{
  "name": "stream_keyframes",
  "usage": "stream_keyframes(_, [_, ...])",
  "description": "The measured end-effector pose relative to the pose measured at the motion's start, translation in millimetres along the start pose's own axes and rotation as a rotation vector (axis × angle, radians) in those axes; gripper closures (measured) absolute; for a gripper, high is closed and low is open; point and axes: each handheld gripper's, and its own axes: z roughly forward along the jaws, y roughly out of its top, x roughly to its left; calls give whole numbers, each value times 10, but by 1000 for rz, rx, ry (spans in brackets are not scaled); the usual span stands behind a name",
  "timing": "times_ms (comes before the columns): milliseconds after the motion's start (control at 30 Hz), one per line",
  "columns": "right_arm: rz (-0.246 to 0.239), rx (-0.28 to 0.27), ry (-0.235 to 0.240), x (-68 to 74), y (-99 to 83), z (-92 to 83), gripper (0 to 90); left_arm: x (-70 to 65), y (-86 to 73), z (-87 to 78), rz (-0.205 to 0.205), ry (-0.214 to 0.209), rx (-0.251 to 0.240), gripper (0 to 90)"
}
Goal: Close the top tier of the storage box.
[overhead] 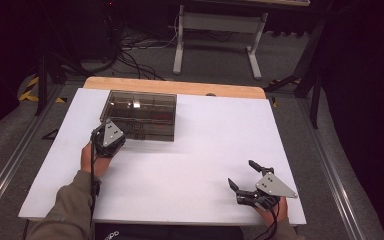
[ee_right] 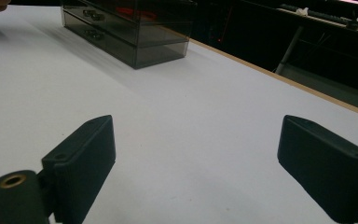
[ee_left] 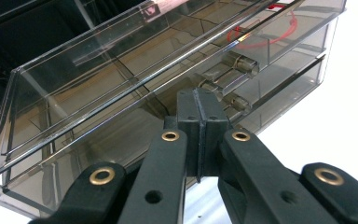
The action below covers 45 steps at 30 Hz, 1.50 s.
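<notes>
Smoked clear-plastic drawer box (overhead: 141,114), rectangular with glossy walls, sits far-left on the matte white table (overhead: 190,165). Left gripper (ee_left: 199,122) is right at its near front face, jaws pressed together with nothing between. Right gripper (overhead: 244,176) rests near-right, well apart, jaws spread wide.

**A dim lab or recording studio**

A white tabletop (overhead: 190,165) with a wooden edge sits on grey carpet between metal floor rails (overhead: 10,165). Dark surroundings hold loose cables (overhead: 130,55), black stands, the white legs of another desk (overhead: 217,40) and yellow-black hazard tape (overhead: 29,87). It resembles a test setup, not a home.
</notes>
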Motion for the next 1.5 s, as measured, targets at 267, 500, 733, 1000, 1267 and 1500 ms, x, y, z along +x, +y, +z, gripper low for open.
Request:
stream_keyframes(267, [6,-3,2,-5,-6,4,121,14,6,27,-21,-2,-6,894])
stream_keyframes(500, [3,4,6,1,-10,16,121,20,9,48,-13,5,-7,894])
stream_keyframes(733, [6,8,9,7,-13,24,121,31,11,55,-11,3,-9,894])
stream_keyframes(1000, [2,10,10,17,-12,27,121,28,11,58,-13,5,-7,894])
stream_keyframes(1267, [-2,10,8,7,-11,17,121,24,18,26,-23,7,-9,894])
stream_keyframes(1500, [-2,7,8,12,-8,16,121,-2,45,-20,-27,5,-28,894])
